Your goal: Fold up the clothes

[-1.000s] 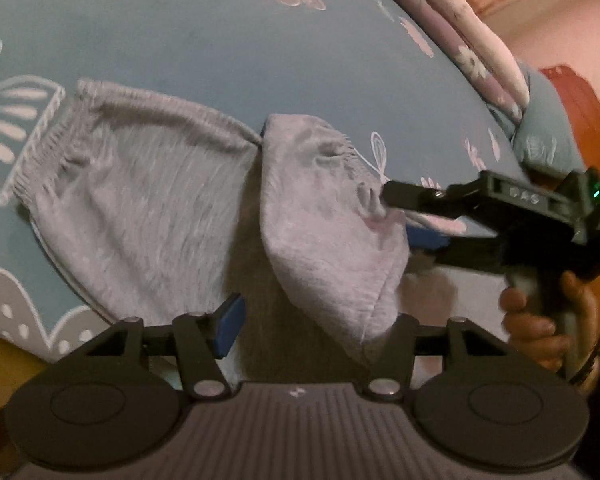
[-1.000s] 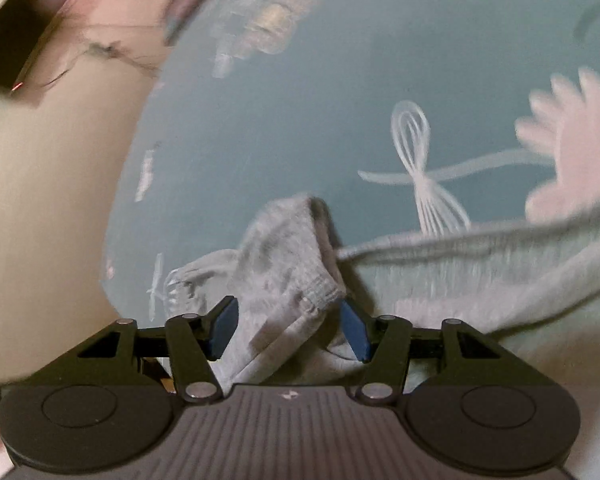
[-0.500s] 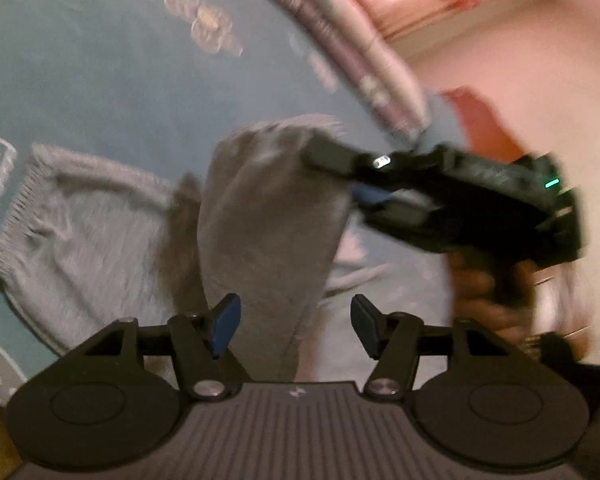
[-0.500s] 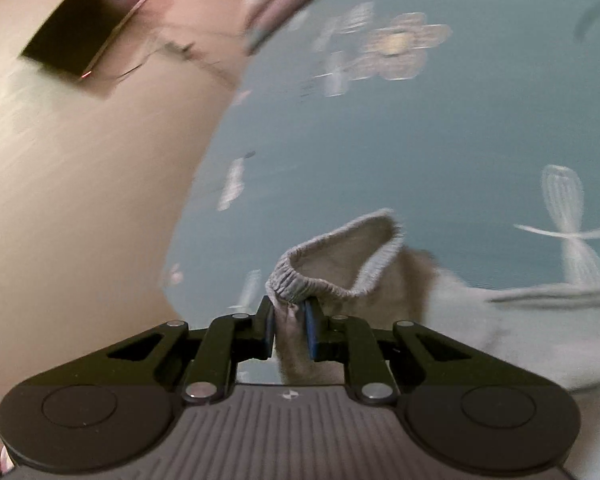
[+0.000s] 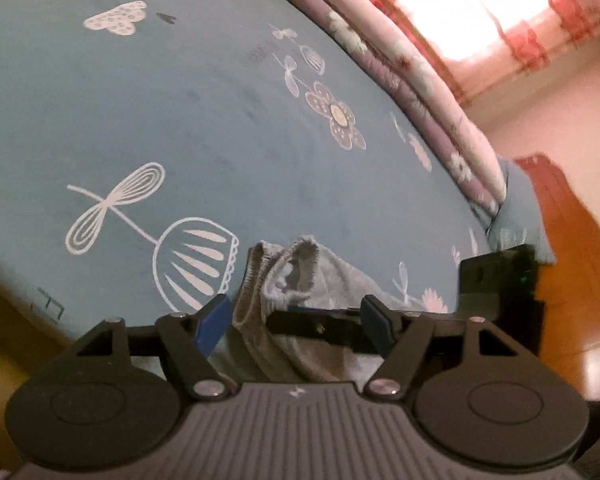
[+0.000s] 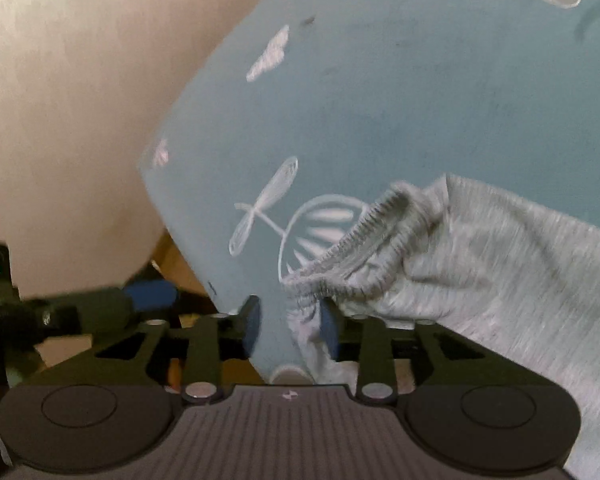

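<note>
1. Lying bunched on the blue flower-print bedsheet, at its near edge: a grey garment, the ribbed elastic waistband folded over on itself and gaping open towards the far side.
2. Spreading away to the right in the right wrist view: the rest of the grey cloth, flat on the sheet.
3. Left gripper: jaws spread wide, having just opened further, clamping nothing. Blue pads either side of the crumpled waistband, the left pad just beside the cloth edge, whether touching it impossible to tell.
4. Right gripper: jaws partly apart, having just been opening. A ruffle of waistband between the pads, sheet showing between the left pad and the cloth, so let go rather than pinched.
5. Crossing level in the left wrist view, between the left gripper's pads and over the grey cloth: a black finger of the right gripper.
6. Along the far right edge of the bed: a pink and purple flowered quilt, with a bright curtained window beyond.
7. Near left, below the sheet: wooden bed frame.
</note>
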### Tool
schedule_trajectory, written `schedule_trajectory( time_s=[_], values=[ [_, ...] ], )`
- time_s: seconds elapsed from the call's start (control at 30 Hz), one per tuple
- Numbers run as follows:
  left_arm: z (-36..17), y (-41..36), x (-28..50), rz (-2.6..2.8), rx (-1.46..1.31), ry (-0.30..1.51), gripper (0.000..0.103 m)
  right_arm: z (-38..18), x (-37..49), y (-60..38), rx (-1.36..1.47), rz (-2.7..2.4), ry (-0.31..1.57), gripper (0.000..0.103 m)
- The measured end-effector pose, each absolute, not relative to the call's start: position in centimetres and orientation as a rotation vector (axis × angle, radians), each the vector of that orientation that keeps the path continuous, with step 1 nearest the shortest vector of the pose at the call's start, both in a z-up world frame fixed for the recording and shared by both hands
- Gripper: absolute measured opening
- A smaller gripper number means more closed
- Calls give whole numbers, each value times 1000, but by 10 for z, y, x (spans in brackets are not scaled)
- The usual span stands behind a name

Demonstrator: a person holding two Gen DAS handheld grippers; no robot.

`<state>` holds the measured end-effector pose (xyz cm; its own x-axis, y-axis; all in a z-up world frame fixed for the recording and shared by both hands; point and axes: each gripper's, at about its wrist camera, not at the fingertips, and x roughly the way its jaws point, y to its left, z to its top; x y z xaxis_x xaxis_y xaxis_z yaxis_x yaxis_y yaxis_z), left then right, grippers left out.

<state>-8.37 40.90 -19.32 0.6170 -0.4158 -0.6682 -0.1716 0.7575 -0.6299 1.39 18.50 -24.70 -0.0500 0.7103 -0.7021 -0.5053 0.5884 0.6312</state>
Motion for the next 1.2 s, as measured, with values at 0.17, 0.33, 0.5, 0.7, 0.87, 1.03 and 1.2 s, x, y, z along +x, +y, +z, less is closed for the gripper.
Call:
schedule_trajectory(
  time_s=[0.17, 0.33, 0.5, 0.7, 0.87, 1.03, 1.2],
  values=[
    [-189, 388, -53, -231, -647, 946, 71, -215, 13, 129, 160, 936, 1218, 55],
    [-177, 336, -19, -256, -441, 954, 71, -207, 17, 30, 126, 738, 1220, 55],
    [-179, 310, -27, -59, -382, 979, 69, -220, -2, -66, -32, 634, 1256, 55],
    [-179, 292, -37, 87, -166, 1031, 68, -226, -25, -100, -237, 710, 1287, 55],
    [-205, 297, -26, 133, -118, 1091, 68, -226, -19, -80, -178, 731, 1259, 55],
    [-225, 314, -36, 222, -273, 1081, 59, -228, -14, -64, -130, 740, 1249, 55],
    [-217, 328, -40, 203, -478, 1008, 11, -231, -15, -54, -145, 730, 1269, 55]
  ],
)
